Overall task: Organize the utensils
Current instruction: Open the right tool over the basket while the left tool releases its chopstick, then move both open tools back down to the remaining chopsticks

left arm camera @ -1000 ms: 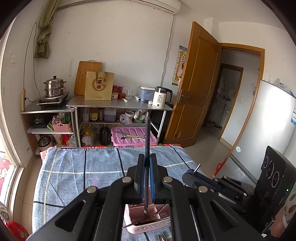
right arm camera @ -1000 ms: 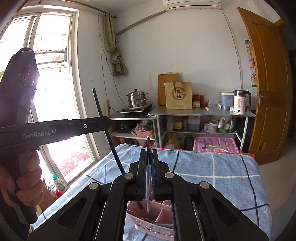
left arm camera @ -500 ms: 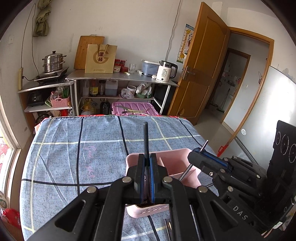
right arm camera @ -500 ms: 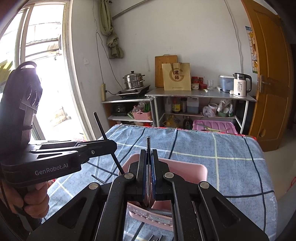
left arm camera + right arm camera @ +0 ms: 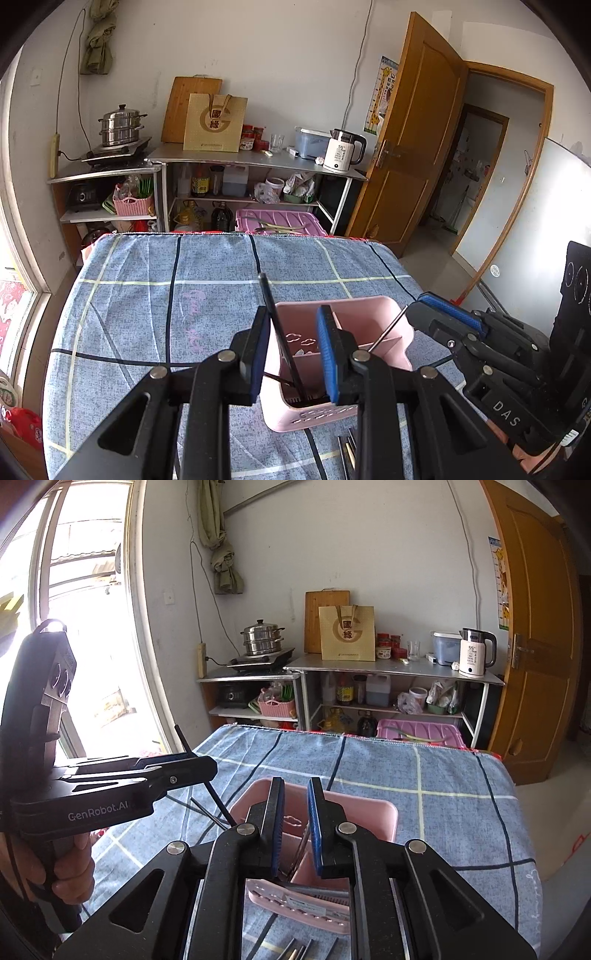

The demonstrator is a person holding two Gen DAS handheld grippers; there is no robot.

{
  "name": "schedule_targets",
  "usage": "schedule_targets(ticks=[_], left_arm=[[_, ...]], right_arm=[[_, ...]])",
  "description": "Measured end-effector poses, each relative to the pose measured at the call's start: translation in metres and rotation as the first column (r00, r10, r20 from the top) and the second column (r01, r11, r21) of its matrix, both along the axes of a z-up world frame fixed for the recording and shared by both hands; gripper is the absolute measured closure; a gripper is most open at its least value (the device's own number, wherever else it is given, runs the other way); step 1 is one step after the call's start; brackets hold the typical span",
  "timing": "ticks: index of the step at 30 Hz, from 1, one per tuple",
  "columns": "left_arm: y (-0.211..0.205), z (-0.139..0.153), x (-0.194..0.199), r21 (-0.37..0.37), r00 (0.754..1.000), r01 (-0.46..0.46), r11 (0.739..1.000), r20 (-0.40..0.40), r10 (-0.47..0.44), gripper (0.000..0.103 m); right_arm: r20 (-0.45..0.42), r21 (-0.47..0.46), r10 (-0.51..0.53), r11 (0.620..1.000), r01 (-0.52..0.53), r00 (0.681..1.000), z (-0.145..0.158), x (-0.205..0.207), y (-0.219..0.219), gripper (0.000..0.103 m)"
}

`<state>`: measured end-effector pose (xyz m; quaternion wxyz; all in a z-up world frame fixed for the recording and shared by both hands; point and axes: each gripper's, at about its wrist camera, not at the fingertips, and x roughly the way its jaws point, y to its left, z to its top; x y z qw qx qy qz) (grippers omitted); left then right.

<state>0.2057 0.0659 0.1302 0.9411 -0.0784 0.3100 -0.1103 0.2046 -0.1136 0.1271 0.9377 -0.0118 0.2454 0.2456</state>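
Note:
A pink divided utensil caddy stands on the blue checked tablecloth. My left gripper hovers over its left compartment with its jaws opening. A black chopstick leans between the pads, its lower end down in the caddy, and neither pad presses on it. My right gripper is over the caddy too, jaws opening. A thin metal utensil stands loose between its pads, inside the caddy. In the left wrist view the right gripper is at the caddy's right side.
Several loose utensils lie on the cloth just in front of the caddy. A person's hand holds the left gripper's handle. Shelves with a steamer pot and a kettle stand beyond the table's far edge.
Both grippers came down onto the caddy with their sticks held. Their jaws have since parted, letting go of the black chopstick and the metal utensil, which now stand in the caddy.

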Motion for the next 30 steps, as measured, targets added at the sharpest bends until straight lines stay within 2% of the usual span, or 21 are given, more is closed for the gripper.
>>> schedule_targets(ticks=[8,17,23,30], left_arm=[[0.005,0.018,-0.030,0.007,0.996,-0.028,1.000,0.081,0.028,0.072],[-0.001,0.023,-0.071,0.022,0.989,-0.020,1.000,0.144,0.017,0.068],[-0.005,0.010,-0.097,0.014,0.988,-0.004,1.000,0.153,0.002,0.066],[-0.015,-0.023,-0.124,0.012,0.992,0.014,1.000,0.122,-0.015,0.066]], right_arm=[[0.056,0.034,-0.011,0.999,0.009,0.998,0.014,-0.033,-0.022,0.088],[0.082,0.054,-0.039,0.998,0.035,0.996,0.011,-0.069,-0.042,0.088],[0.055,0.085,-0.059,0.995,0.055,0.997,-0.001,-0.091,-0.062,0.088],[-0.003,0.094,-0.052,0.994,0.052,0.999,-0.026,-0.112,-0.075,0.088]])
